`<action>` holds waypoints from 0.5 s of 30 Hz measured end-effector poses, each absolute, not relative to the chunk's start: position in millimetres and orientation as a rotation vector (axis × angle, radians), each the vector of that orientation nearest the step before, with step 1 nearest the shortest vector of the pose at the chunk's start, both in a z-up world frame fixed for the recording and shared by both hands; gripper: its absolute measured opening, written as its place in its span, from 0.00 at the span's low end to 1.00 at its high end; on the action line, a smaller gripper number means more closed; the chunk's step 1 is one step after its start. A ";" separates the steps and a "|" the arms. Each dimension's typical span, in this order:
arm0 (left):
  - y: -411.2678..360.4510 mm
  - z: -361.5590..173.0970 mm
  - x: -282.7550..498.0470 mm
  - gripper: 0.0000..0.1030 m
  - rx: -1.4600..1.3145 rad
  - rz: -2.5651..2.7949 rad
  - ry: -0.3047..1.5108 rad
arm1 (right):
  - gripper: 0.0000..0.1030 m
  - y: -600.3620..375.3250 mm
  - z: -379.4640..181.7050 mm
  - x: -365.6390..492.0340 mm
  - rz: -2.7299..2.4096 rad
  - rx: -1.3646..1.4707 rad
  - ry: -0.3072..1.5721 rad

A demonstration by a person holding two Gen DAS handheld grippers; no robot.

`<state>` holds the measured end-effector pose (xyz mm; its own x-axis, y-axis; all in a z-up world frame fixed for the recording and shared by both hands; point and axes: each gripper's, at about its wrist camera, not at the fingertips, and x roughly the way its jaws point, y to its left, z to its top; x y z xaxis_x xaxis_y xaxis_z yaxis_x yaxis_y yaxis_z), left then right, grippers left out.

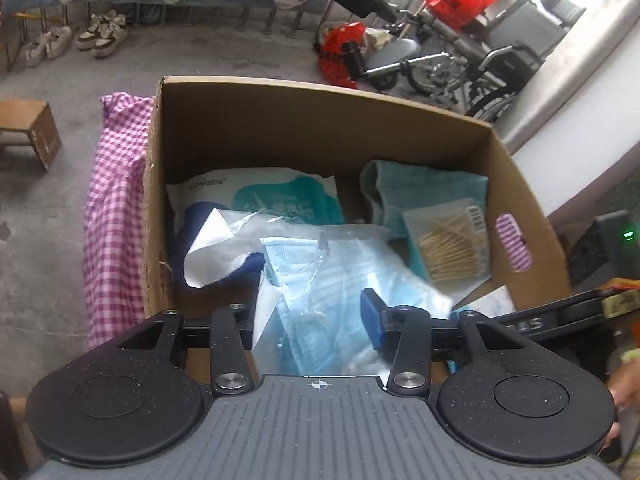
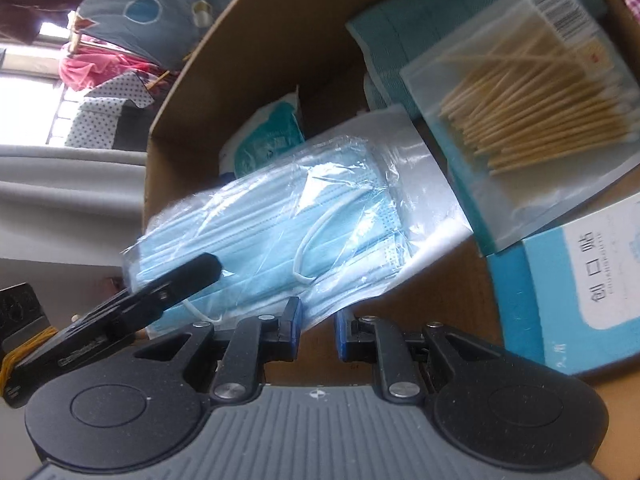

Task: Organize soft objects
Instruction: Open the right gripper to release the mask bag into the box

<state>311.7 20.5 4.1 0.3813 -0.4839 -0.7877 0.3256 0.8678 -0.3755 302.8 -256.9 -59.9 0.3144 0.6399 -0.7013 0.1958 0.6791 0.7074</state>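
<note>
An open cardboard box point(image 1: 320, 128) holds a teal towel point(image 1: 420, 188), a bag of cotton swabs point(image 1: 452, 244), a white and teal packet point(image 1: 260, 196) and a dark blue cloth point(image 1: 196, 220). A clear pack of blue face masks point(image 1: 332, 280) lies tilted on top of them. My left gripper point(image 1: 306, 316) stands open around the pack's near end, one finger point(image 2: 188, 276) lying over it. My right gripper point(image 2: 318, 328) has its jaws almost together on the pack's point(image 2: 272, 232) plastic edge. A blue and white carton point(image 2: 580, 280) lies beside it.
A pink checked cloth point(image 1: 116, 208) hangs along the box's left side. On the concrete floor are a small wooden stool point(image 1: 28, 128), shoes point(image 1: 100, 34), a wheelchair point(image 1: 460, 64) and red bags point(image 1: 340, 52). A black device with a green light point(image 1: 608, 244) stands at the right.
</note>
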 end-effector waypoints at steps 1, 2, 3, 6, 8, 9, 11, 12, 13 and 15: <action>21.5 5.7 311.2 0.51 -0.179 -0.530 1.061 | 0.19 -255.8 -59.1 302.1 0.338 0.820 1.259; 20.3 7.8 311.8 0.56 -0.186 -0.536 1.058 | 0.19 -253.4 -56.6 303.8 0.334 0.819 1.270; 19.2 11.5 311.7 0.58 -0.190 -0.539 1.048 | 0.19 -253.0 -57.6 305.0 0.329 0.814 1.277; 22.9 21.0 308.0 0.93 -0.198 -0.511 1.012 | 0.19 -254.7 -53.3 302.5 0.316 0.805 1.290; 27.7 30.6 301.0 0.95 -0.191 -0.500 0.940 | 0.19 -253.6 -53.0 302.5 0.309 0.796 1.303; 29.8 35.0 298.6 0.95 -0.187 -0.502 0.926 | 0.19 -252.0 -54.4 303.7 0.304 0.791 1.313; 34.8 40.7 295.8 0.95 -0.205 -0.498 0.914 | 0.19 -248.8 -56.6 303.2 0.300 0.787 1.334; 37.6 43.7 293.0 0.95 -0.212 -0.500 0.902 | 0.19 -247.4 -57.4 302.4 0.301 0.784 1.340; 39.7 46.5 289.8 0.96 -0.216 -0.499 0.894 | 0.19 -244.7 -57.5 302.0 0.300 0.777 1.345; 45.5 51.5 283.6 0.96 -0.228 -0.495 0.878 | 0.19 -239.1 -56.1 301.0 0.311 0.766 1.348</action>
